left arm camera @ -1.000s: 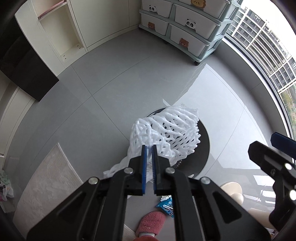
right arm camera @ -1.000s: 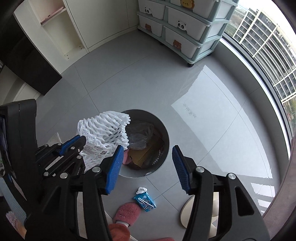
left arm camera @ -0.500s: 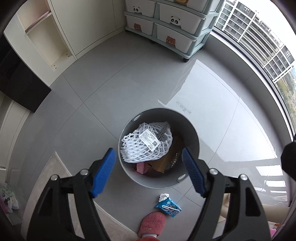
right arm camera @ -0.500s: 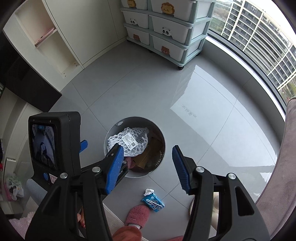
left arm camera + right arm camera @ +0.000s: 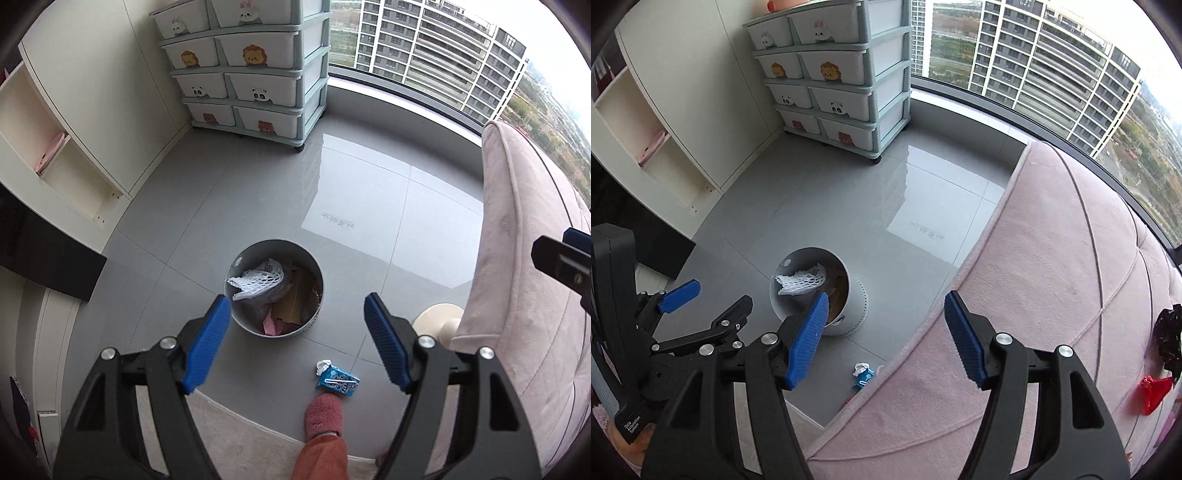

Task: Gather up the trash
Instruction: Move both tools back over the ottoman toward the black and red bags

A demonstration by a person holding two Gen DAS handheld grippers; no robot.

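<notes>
White foam netting lies inside the round grey bin on the floor, atop cardboard and pink scraps. Left tool hangs spread and empty above it. Right tool, its jaws just widening, holds nothing. Blue wrapper lies beside a slipper.

Left gripper jaws apart and empty, white foam net in grey bin

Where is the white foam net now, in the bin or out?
In. The net lies inside the bin, on the other trash, below the rim.
</notes>
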